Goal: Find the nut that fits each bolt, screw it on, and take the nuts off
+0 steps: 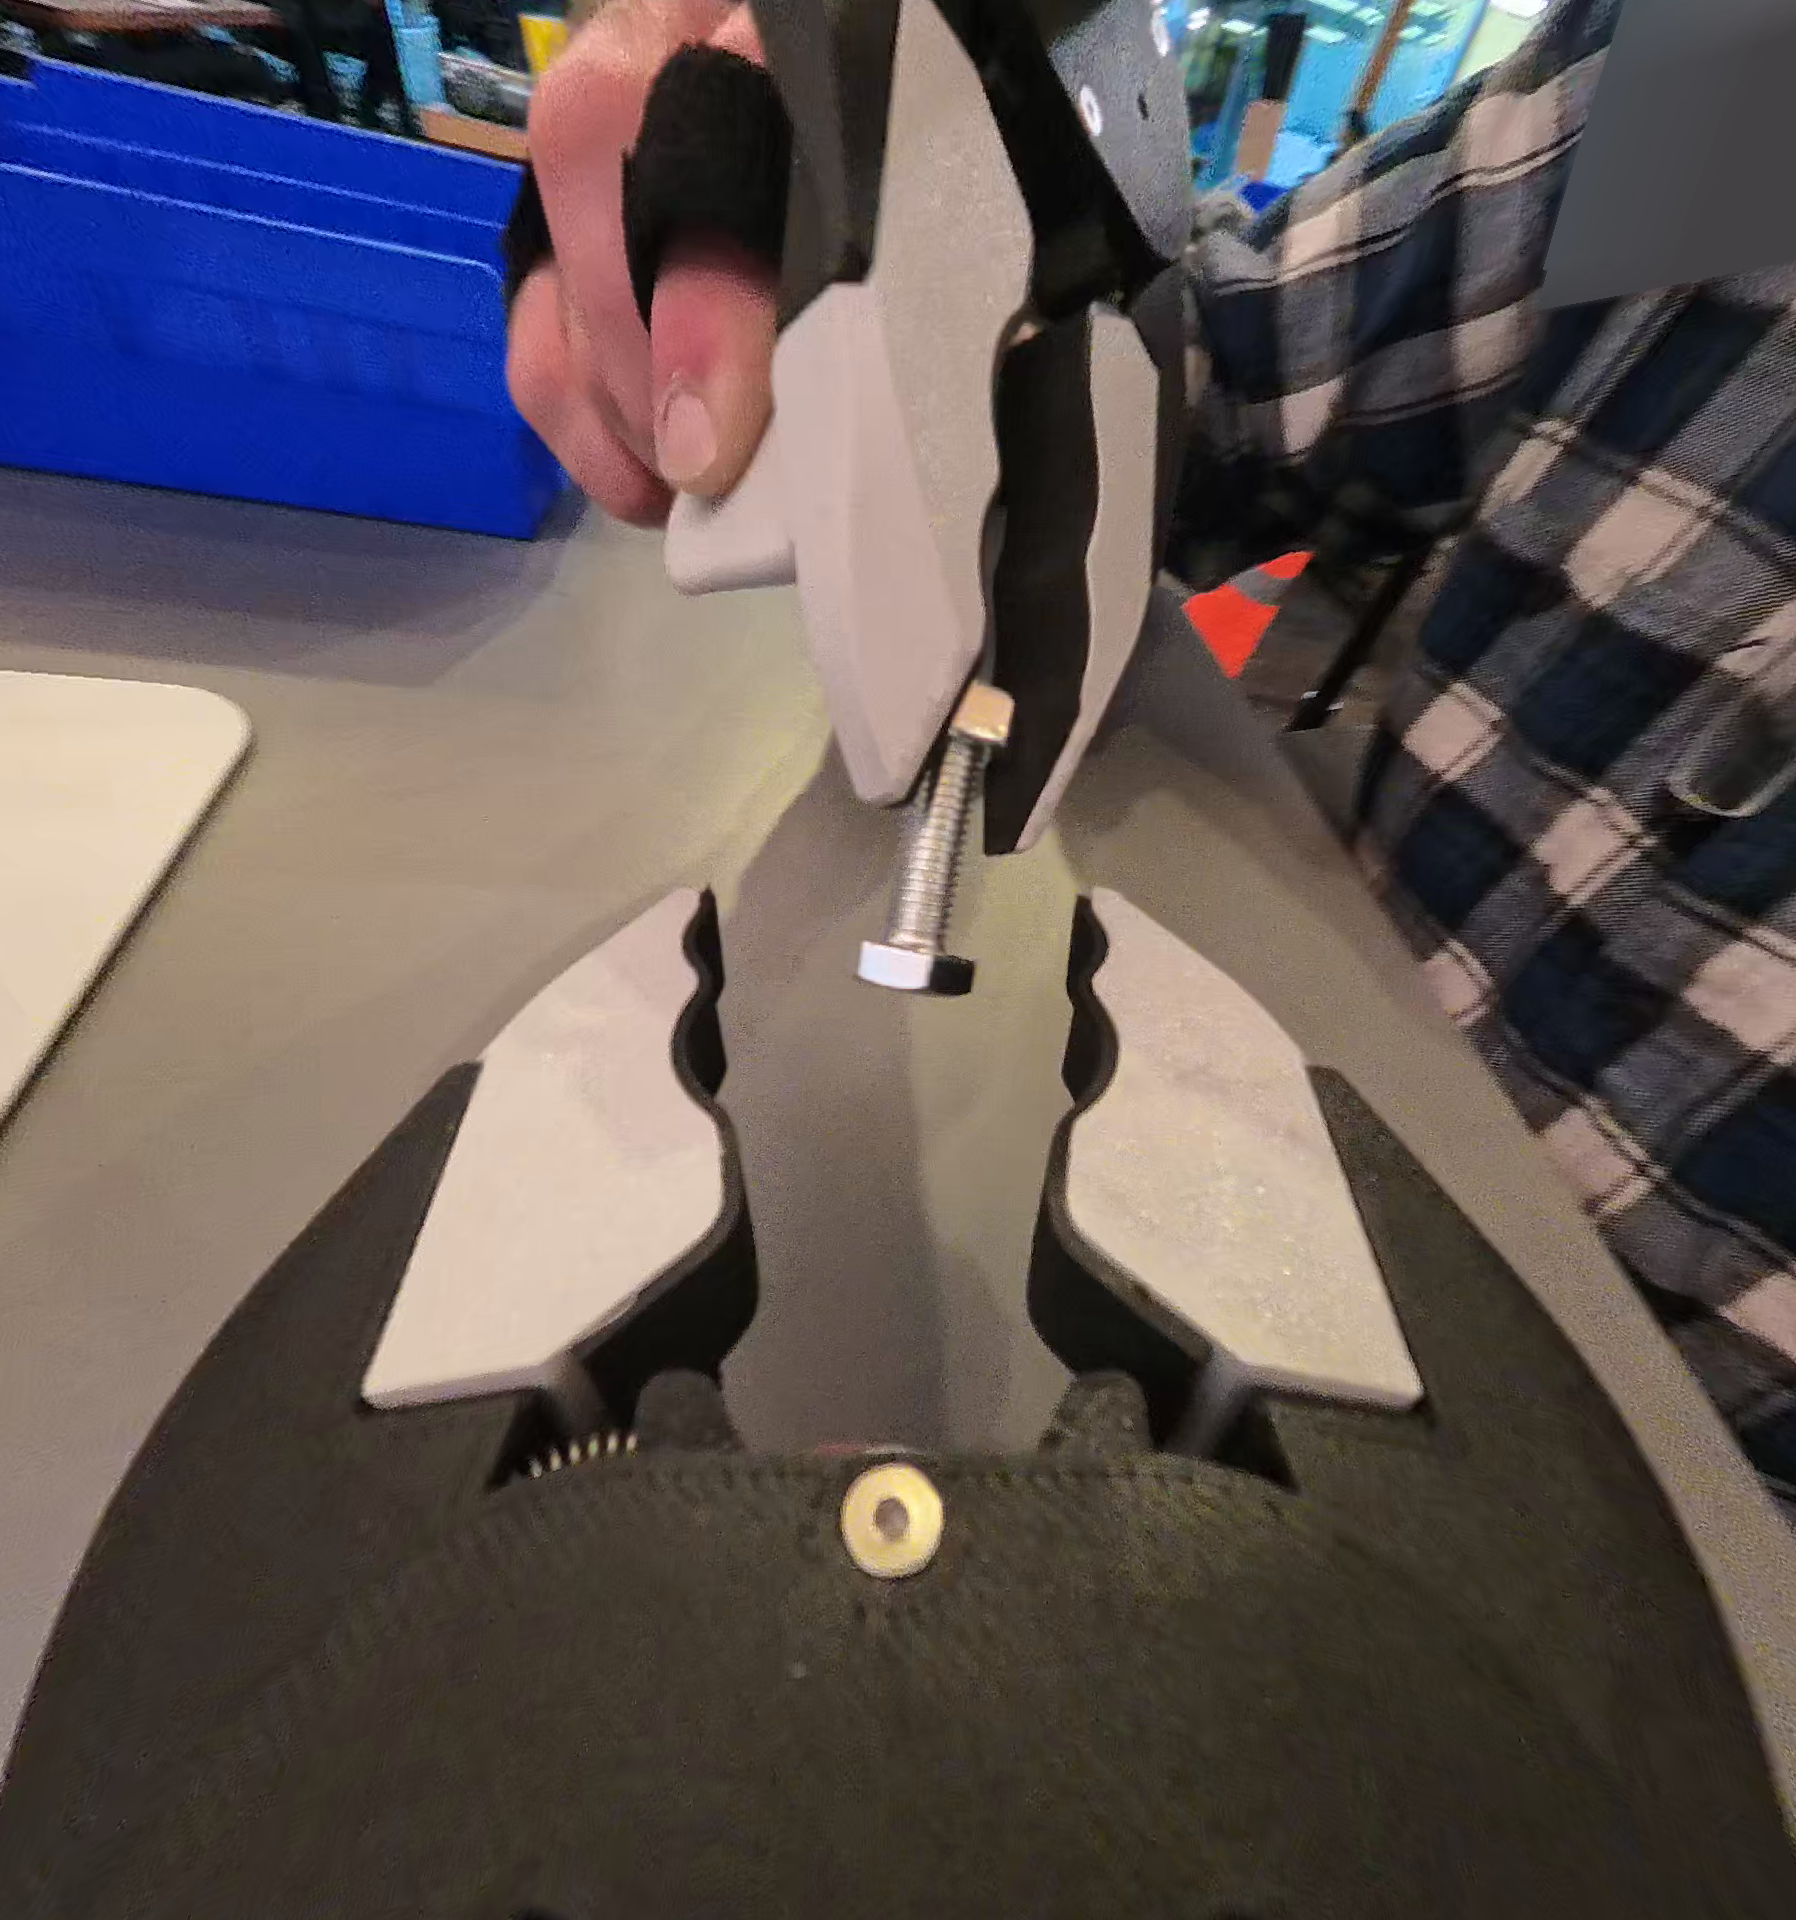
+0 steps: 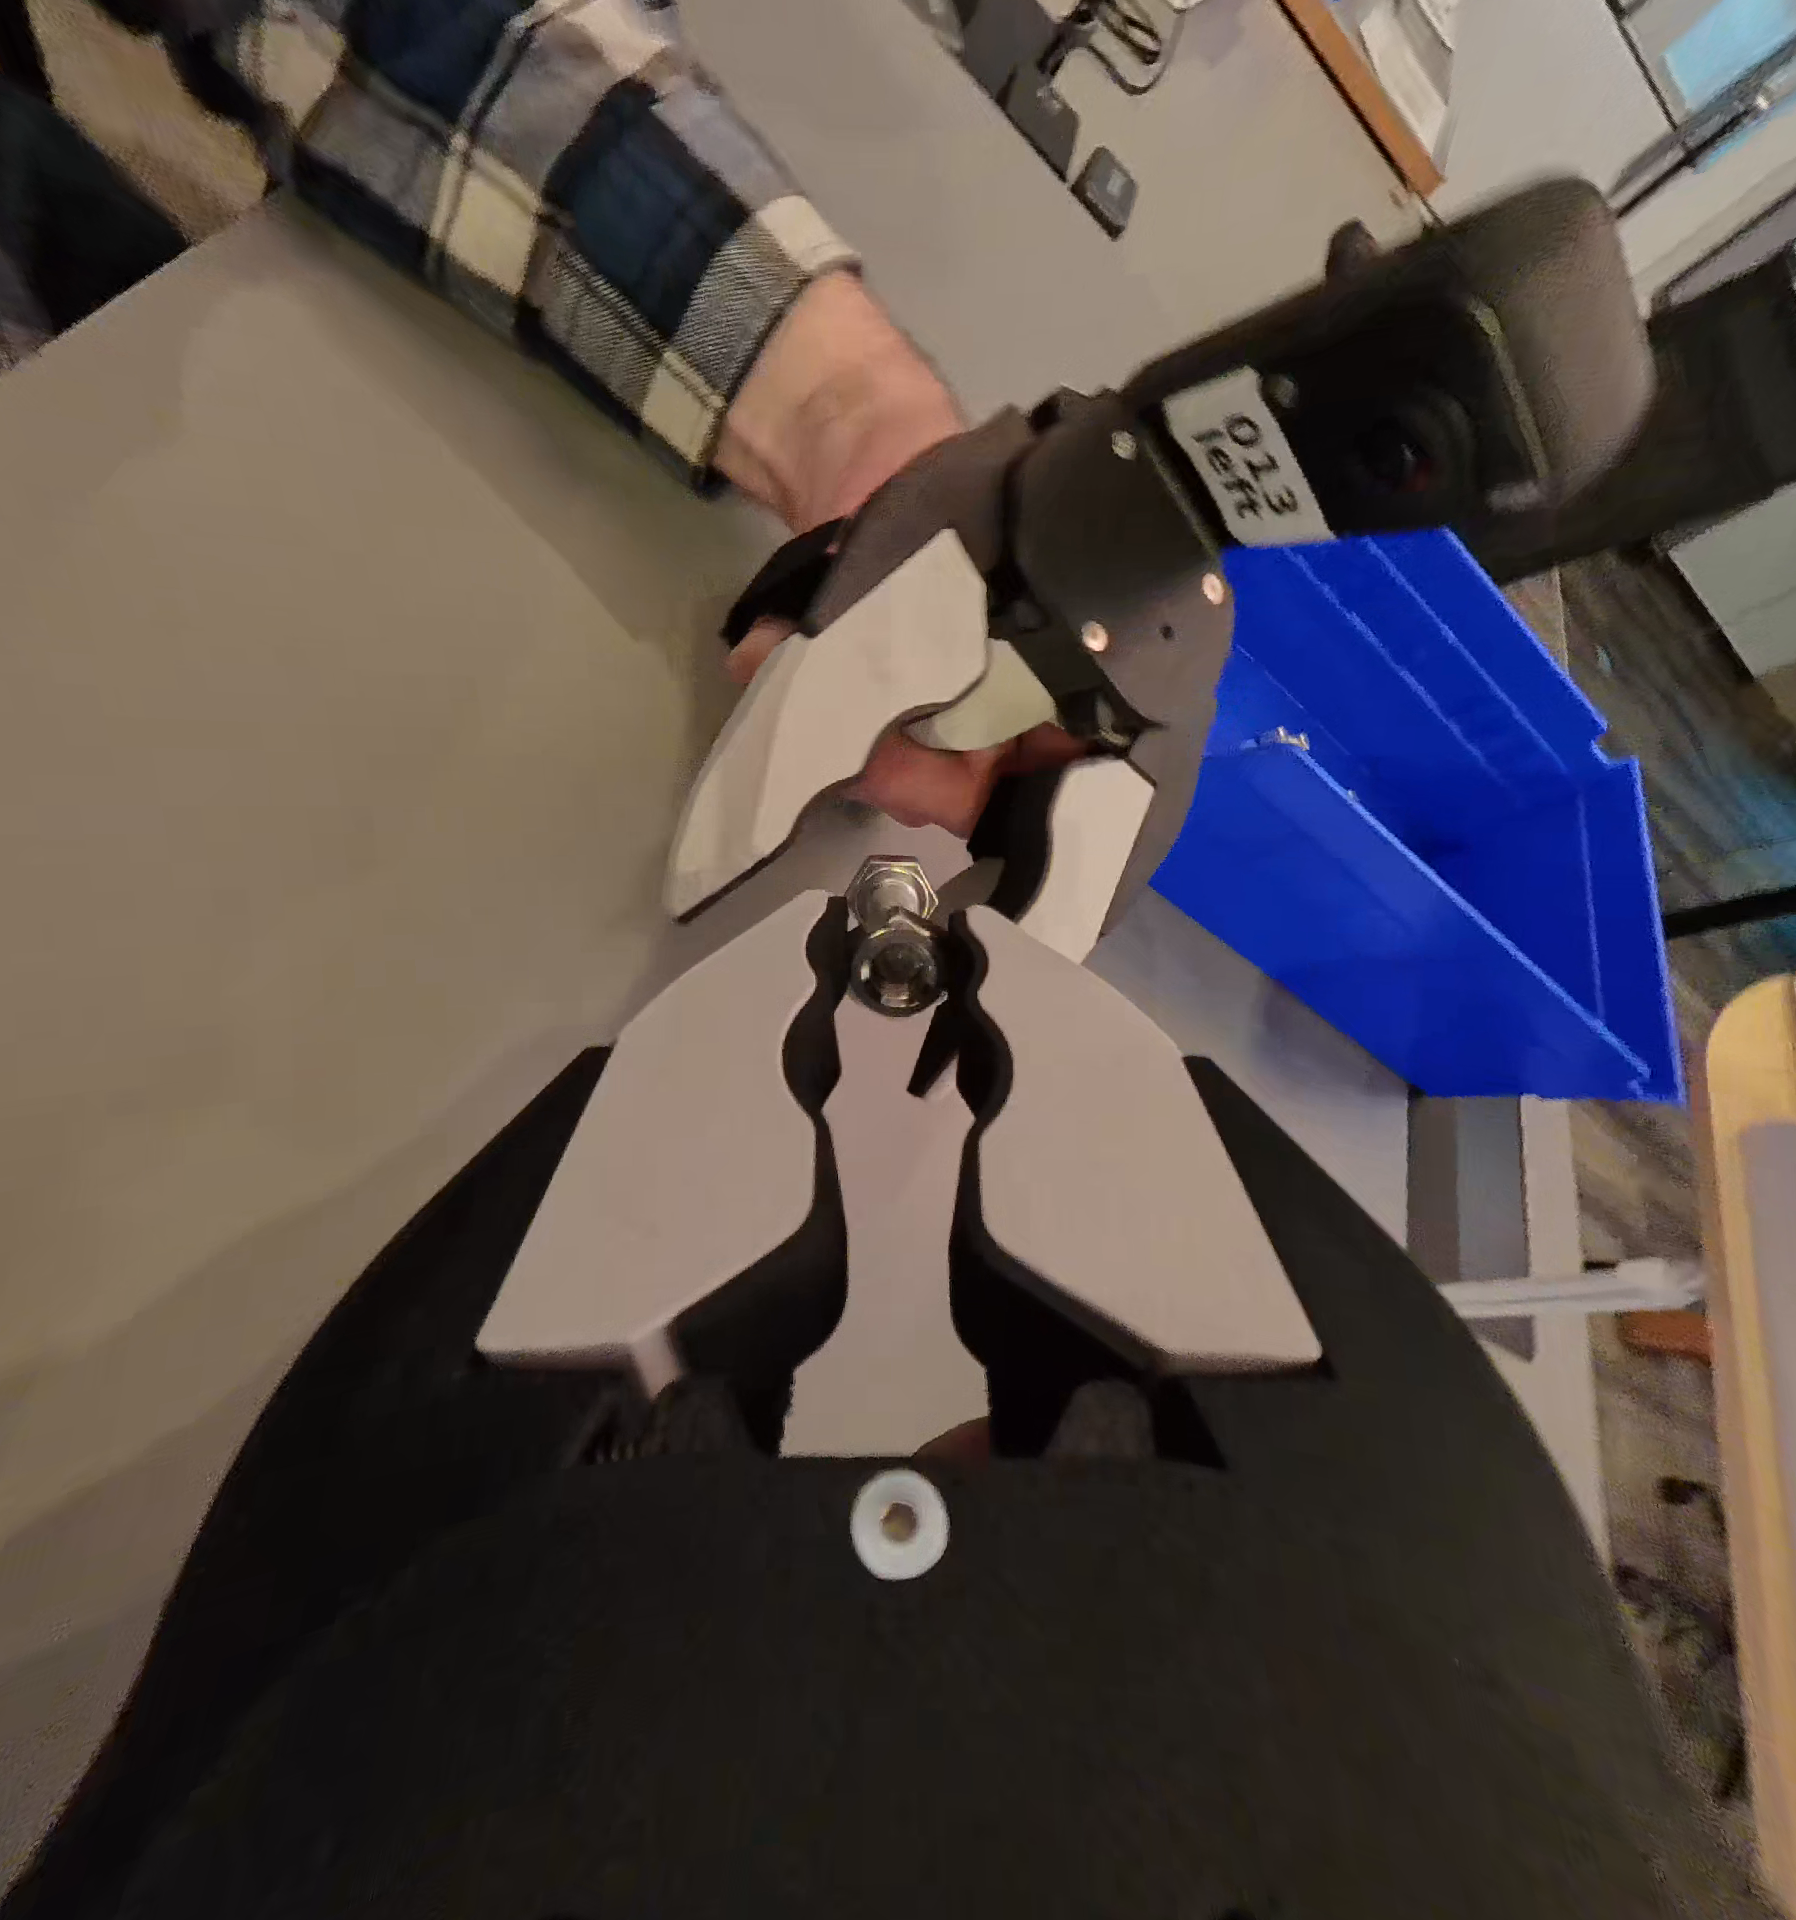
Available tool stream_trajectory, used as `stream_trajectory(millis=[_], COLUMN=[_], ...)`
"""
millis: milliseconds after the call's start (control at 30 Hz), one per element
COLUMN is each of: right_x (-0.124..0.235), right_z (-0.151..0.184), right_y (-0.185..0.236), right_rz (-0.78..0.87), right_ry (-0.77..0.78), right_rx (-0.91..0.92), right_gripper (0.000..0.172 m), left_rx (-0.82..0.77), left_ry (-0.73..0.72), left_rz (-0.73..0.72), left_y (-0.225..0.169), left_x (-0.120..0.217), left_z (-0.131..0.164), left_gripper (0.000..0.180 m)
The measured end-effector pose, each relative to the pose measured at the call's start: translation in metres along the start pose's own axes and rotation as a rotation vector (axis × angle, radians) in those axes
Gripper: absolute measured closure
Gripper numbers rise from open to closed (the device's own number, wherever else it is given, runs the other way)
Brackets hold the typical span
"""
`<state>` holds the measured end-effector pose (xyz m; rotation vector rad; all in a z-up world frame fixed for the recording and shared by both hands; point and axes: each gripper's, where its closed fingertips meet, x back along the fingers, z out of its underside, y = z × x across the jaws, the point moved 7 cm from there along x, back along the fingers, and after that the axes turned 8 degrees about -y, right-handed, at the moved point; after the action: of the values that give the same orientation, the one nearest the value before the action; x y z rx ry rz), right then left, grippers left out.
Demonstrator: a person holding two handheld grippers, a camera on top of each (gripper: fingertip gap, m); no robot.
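A silver bolt (image 1: 938,842) with a hex nut (image 1: 985,717) on its threaded end hangs head down over the grey table (image 1: 354,831). My right gripper (image 1: 951,816) comes in from above and is shut on the nut. The right wrist view shows the nut (image 2: 894,979) pressed between its pads, with the bolt head (image 2: 889,885) pointing away from the camera. My left gripper (image 1: 896,914) is open wide. The bolt head (image 1: 915,966) sits between its fingertips and neither pad touches it. The left gripper (image 2: 873,862) also shows open in the right wrist view, just beyond the bolt.
A blue plastic bin (image 1: 198,312) stands at the back of the table and also shows in the right wrist view (image 2: 1445,831). A white mat (image 1: 42,883) lies at the left. A person in a plaid shirt (image 1: 1600,727) stands at the right edge. The tips of both grippers are at nearly the same place.
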<state>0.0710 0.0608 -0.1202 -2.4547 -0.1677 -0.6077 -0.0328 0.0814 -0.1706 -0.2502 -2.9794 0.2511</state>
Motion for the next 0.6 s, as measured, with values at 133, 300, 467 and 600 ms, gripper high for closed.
stream_trajectory(millis=[133, 300, 467, 600], right_x=[0.002, 0.005, 0.004, 0.002], right_z=[0.013, 0.038, 0.060, 0.067], right_y=[-0.012, -0.023, -0.024, -0.023], right_rz=[0.079, 0.156, 0.178, 0.181], right_ry=[-0.041, -0.125, -0.207, -0.245], right_rx=[-0.181, -0.516, -0.764, -0.871], right_gripper=[0.153, 0.153, 0.153, 0.153], left_rx=[-0.166, -0.457, -0.612, -0.653], left_ry=[0.019, 0.138, 0.241, 0.287], left_rz=[-0.252, -0.538, -0.691, -0.706], left_y=[0.013, 0.019, 0.022, 0.022], left_x=[0.003, 0.005, 0.001, -0.001], left_z=[-0.005, -0.007, -0.006, -0.003], left_gripper=[0.119, 0.123, 0.129, 0.137])
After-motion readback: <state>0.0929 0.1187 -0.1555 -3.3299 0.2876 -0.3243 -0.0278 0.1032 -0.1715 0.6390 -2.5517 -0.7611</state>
